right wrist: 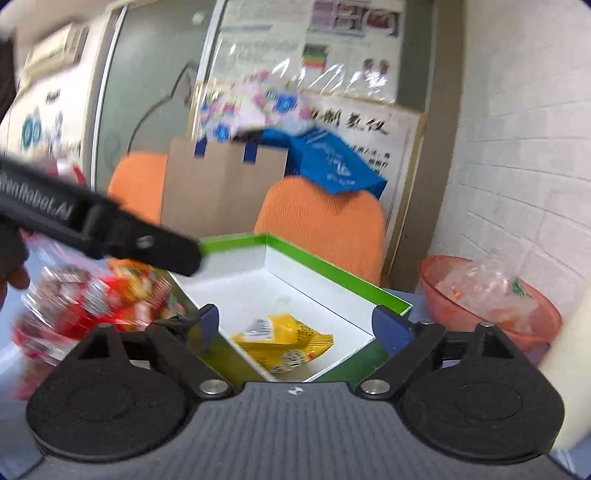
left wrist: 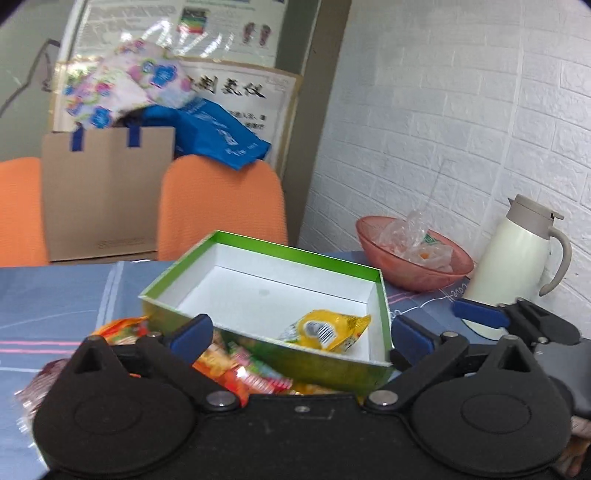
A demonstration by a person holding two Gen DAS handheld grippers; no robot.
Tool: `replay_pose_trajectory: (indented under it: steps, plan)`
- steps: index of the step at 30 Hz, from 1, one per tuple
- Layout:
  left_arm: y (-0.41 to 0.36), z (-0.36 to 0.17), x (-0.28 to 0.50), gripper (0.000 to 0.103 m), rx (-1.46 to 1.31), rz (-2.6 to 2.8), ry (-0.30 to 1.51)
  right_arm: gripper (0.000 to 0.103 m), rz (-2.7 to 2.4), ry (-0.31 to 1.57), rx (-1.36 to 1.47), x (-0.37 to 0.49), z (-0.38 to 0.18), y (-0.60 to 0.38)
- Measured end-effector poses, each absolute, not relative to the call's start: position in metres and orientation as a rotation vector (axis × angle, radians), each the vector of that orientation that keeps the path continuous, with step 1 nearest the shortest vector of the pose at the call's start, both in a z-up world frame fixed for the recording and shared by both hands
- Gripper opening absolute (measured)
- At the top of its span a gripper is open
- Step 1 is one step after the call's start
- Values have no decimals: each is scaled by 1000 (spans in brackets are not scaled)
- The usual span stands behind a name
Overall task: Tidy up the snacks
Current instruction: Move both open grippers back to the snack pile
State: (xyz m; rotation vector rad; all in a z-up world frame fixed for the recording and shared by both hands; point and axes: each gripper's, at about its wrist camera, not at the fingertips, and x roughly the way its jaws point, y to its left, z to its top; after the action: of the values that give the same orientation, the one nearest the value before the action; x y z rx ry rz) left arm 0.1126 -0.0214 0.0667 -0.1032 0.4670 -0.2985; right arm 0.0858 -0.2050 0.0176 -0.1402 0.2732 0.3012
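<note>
One packet boxed, both grippers released

Left gripper and right gripper gape empty over the green box; a careless reach toward the snack pile beside them could shove its light wall, spilling the yellow packet.

Lighting even and bright, no hard shadows. Glare streaks on the plastic sheet above the green box. Motion blur on the snack packets left of it. Fisheye bending toward frame edges.

A yellow snack packet lies flat inside the green box.
</note>
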Motion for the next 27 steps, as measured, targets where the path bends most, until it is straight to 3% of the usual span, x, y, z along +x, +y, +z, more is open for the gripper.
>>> replay_pose_trajectory:
  steps: [6,12,18,23,27]
  plan:
    - [11,45,56,103,-157,-232,493,103,393,291,-30,39,8,-195]
    - [53,6,28,103,-304,-161,599,103,542,427,55,23,-20,-152]
    - [87,-5,7,103,-370,-122,607,103,629,493,-19,24,-34,-102]
    - [104,-6,-3,103,-405,-125,600,103,601,413,-144,41,-34,-72]
    - [111,-9,-8,87,-424,-149,605,101,599,400,-245,55,-43,-53]
